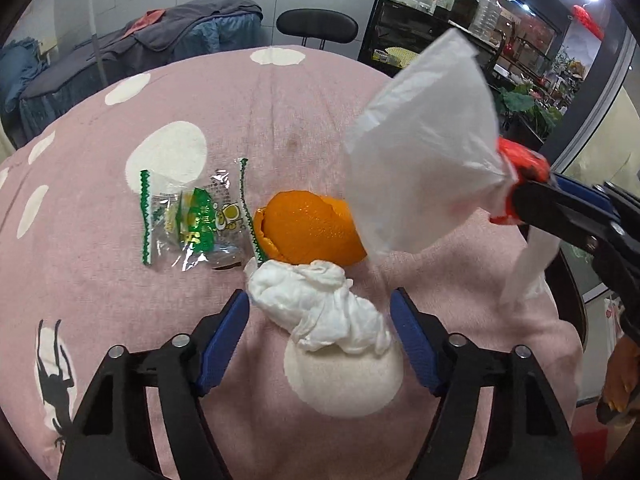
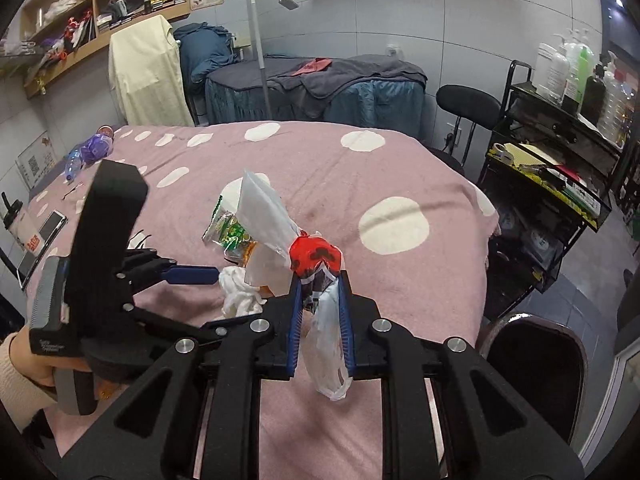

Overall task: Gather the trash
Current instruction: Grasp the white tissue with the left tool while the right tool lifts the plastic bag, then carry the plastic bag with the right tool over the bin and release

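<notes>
A crumpled white tissue lies on the pink spotted cloth, between the open fingers of my left gripper, which is empty. Just beyond it sits an orange peel, and left of that a clear green snack wrapper. My right gripper is shut on a white plastic bag with a red print, held above the cloth; the bag also shows in the left wrist view. The tissue and wrapper lie behind the bag.
A black stool and a black trolley with bottles stand past the table's far and right edges. A purple bottle, a cup and a phone lie at the table's far left. A black chair stands at the right.
</notes>
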{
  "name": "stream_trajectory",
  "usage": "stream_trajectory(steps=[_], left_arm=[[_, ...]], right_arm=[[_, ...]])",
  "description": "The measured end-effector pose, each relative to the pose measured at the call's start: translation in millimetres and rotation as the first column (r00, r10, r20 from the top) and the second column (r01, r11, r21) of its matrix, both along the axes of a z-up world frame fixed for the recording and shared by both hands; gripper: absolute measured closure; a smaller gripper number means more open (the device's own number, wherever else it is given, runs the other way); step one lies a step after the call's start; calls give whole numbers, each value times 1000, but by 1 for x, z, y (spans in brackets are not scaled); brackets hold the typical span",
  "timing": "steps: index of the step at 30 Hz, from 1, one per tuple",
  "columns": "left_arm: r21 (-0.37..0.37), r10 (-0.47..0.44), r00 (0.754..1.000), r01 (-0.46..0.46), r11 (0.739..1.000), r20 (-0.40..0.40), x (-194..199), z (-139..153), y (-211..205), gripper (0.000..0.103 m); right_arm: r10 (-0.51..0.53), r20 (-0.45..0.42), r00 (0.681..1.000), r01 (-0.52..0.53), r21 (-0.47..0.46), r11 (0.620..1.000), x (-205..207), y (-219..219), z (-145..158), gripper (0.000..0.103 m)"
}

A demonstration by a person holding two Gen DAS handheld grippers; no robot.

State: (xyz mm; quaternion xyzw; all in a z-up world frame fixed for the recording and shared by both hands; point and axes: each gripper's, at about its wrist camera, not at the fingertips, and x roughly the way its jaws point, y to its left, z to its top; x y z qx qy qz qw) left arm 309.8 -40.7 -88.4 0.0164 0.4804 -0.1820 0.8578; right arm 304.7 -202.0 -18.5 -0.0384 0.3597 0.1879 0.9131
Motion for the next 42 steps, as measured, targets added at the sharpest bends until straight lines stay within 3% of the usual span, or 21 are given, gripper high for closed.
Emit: stream_trajectory(steps=[4,7,13,23,35,42], left_arm=[[32,33,999,-33,999,10,1,-4,1,61],[1,59,998,-59,998,24,-5,1,8,69],[-5,101,990,-101,995,94,-30,14,17,71],[-98,151,972,-135,986,178,-67,44,26,71],[-149,104,952,-62,987,288,-113,74,-6,71],[-182,63,953,-8,983,295,-125,76,-29,71]], right_arm=[[-22,25,999,22,6,1000,-15,-14,2,85],[-34,30,999,34,29,999,-24,-25,2,85],[-50,30,998,48,71,996,-35,-37,1,85],[-75,34,997,72,98,993,-61,-50,0,85],[-149,33,988,143,149,978,-99,-83,-1,85],[-223,17,975,217,167,962,-116,-111,-8,85]])
